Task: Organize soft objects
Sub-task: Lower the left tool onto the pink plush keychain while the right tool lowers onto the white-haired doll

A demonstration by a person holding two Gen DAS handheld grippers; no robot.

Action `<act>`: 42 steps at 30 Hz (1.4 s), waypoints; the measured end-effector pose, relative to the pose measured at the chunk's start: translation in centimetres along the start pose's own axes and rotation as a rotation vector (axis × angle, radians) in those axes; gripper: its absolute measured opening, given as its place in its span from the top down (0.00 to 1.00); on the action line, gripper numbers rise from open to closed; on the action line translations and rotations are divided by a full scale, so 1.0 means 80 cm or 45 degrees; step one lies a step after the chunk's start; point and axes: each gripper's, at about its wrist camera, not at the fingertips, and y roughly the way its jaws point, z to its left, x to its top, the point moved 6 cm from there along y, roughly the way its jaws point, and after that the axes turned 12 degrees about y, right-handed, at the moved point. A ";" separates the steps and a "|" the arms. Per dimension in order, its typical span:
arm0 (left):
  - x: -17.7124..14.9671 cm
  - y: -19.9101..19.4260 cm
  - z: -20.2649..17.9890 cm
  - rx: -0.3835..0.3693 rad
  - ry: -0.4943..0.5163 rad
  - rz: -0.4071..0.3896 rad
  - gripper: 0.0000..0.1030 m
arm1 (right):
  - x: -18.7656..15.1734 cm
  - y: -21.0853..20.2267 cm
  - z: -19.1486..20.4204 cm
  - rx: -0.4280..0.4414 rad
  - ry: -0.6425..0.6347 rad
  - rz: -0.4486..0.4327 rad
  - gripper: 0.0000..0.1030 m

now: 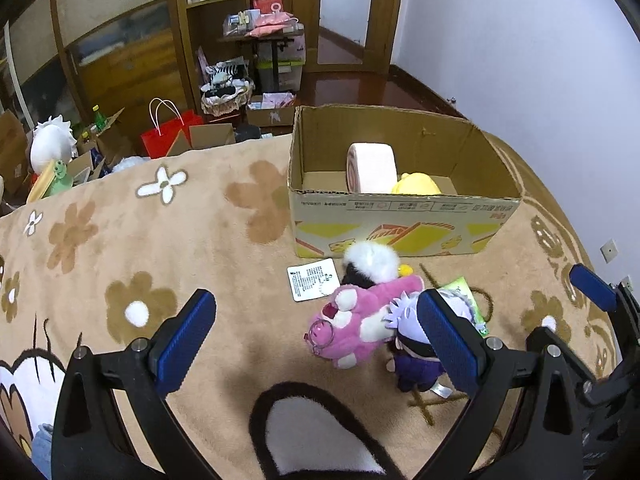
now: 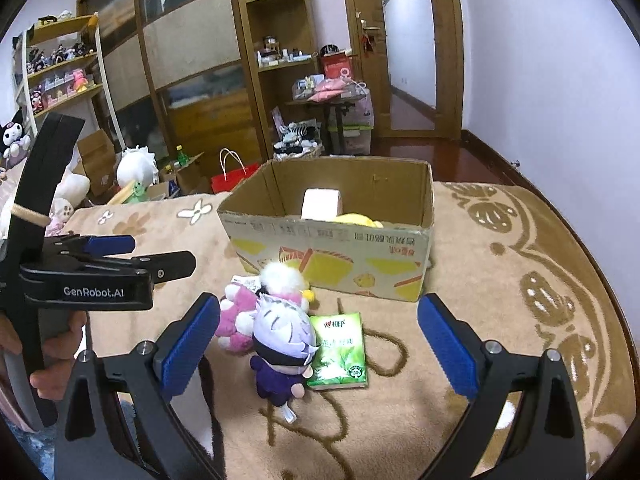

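Plush pile: a pink plush bear with white paws, a small doll with pale lilac hair and a purple outfit and a white fluffy pom-pom toy are bunched together, touching, on the tan flower-print blanket, just in front of the box.
Tissue pack: a green soft tissue packet is lying flat right beside the doll.
Box: the open brown cardboard box with yellow print already has a pink-and-white roll cushion and a yellow plush in it, so it's probably the drop-off spot.
Left tongs: held wide open, nothing gripped, above the pile.
Right tongs: wide open too, empty, roughly framing the doll and packet, likely lined up for a grab.
Hand: seen on the left tool's handle.
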 end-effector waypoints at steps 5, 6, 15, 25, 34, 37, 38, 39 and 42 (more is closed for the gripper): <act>0.003 0.015 -0.004 -0.013 0.020 0.027 0.03 | -0.008 0.020 -0.001 -0.017 -0.011 0.039 0.00; 0.004 0.018 -0.005 -0.015 0.026 0.033 0.03 | -0.009 0.024 -0.001 -0.019 -0.014 0.046 0.00; 0.004 0.055 -0.013 -0.057 0.030 0.134 0.03 | -0.019 0.055 0.006 -0.030 -0.045 0.091 0.00; -0.019 0.102 -0.007 -0.097 -0.019 0.343 0.03 | -0.029 0.087 0.006 -0.054 -0.057 0.157 0.00; -0.028 0.124 -0.005 -0.120 -0.040 0.427 0.03 | -0.042 0.109 0.016 -0.064 -0.129 0.211 0.00; -0.029 0.132 -0.003 -0.118 -0.045 0.440 0.03 | -0.045 0.113 0.017 -0.071 -0.145 0.215 0.00; -0.031 0.135 -0.003 -0.119 -0.047 0.447 0.03 | -0.047 0.115 0.018 -0.077 -0.151 0.216 0.00; -0.032 0.137 -0.003 -0.121 -0.049 0.454 0.03 | -0.048 0.117 0.018 -0.084 -0.159 0.217 0.00; -0.032 0.144 -0.001 -0.135 -0.069 0.459 0.03 | -0.050 0.121 0.017 -0.092 -0.162 0.223 0.00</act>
